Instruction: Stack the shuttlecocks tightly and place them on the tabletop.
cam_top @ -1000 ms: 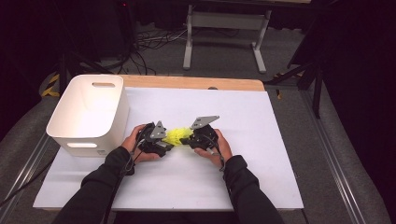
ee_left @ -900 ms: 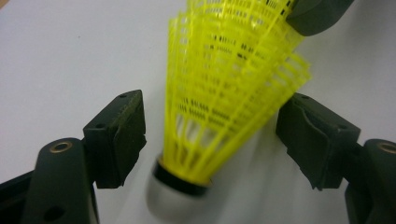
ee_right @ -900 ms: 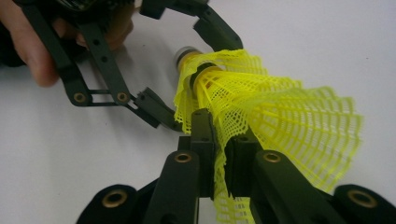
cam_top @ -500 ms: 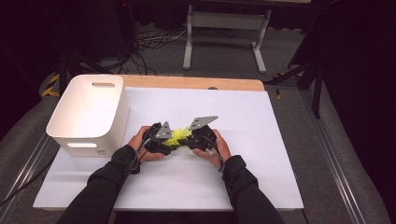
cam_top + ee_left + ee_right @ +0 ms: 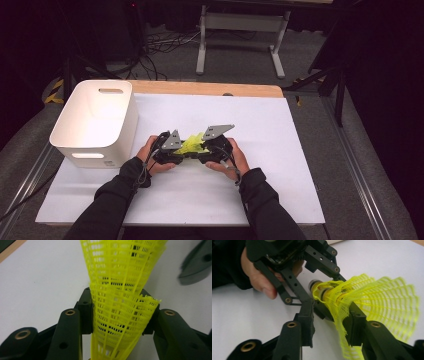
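Left gripper view: left hand-held gripper (image 5: 117,312) has just closed, pinching the yellow mesh shuttlecock skirt (image 5: 120,290), its lattice crumpling.

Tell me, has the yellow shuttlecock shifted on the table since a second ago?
No. In the high view the yellow shuttlecock sits between the two grippers at the same spot, just right of the white bin, as before.

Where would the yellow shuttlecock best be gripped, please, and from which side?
Probably at the narrow neck of the shuttlecock, just past its white cork, with the jaws coming in from both sides across its long axis. The mesh there is tight and slim; the wide, thin rim looks crumpled and frayed.
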A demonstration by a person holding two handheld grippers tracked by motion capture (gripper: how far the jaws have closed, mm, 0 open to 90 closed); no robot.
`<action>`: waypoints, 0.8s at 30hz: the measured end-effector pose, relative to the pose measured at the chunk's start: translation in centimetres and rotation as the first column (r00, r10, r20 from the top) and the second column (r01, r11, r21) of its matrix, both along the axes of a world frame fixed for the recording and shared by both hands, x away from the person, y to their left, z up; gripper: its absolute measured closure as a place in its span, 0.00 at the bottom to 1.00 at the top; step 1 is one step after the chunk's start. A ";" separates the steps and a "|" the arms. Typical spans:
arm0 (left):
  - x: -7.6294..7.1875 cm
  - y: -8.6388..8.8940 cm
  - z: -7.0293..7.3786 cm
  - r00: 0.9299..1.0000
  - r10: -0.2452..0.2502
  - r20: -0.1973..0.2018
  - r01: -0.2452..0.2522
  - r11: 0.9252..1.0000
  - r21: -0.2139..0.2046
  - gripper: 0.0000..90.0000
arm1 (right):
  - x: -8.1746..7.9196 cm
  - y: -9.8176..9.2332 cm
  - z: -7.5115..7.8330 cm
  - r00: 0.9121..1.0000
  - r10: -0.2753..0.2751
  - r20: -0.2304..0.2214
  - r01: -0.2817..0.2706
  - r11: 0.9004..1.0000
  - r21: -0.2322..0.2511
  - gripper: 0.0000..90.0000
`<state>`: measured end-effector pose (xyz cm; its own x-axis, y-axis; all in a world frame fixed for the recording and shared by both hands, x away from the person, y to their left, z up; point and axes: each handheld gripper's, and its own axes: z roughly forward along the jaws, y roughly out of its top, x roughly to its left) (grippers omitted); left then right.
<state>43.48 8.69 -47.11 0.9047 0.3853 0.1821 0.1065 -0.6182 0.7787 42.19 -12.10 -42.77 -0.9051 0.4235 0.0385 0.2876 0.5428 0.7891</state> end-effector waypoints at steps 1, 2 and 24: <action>-0.1 0.1 0.0 1.000 -0.001 0.000 0.001 1.000 -0.012 0.64 | -0.2 0.0 0.3 1.000 0.014 0.002 -0.014 1.000 -0.003 0.70; -0.1 0.1 0.0 1.000 -0.001 0.006 0.001 1.000 -0.012 0.65 | -0.4 0.0 0.5 1.000 0.022 0.006 -0.022 1.000 -0.006 0.68; -1.2 1.3 1.5 0.998 -0.003 0.057 0.015 0.977 -0.213 0.61 | -1.5 1.7 5.2 0.998 0.040 0.053 -0.040 0.999 -0.016 0.80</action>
<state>42.28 10.01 -45.61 0.8989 0.4124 0.1477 0.0537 -0.4385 0.8971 40.73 -10.42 -37.56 -0.9219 0.3872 -0.0167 0.2228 0.5648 0.7946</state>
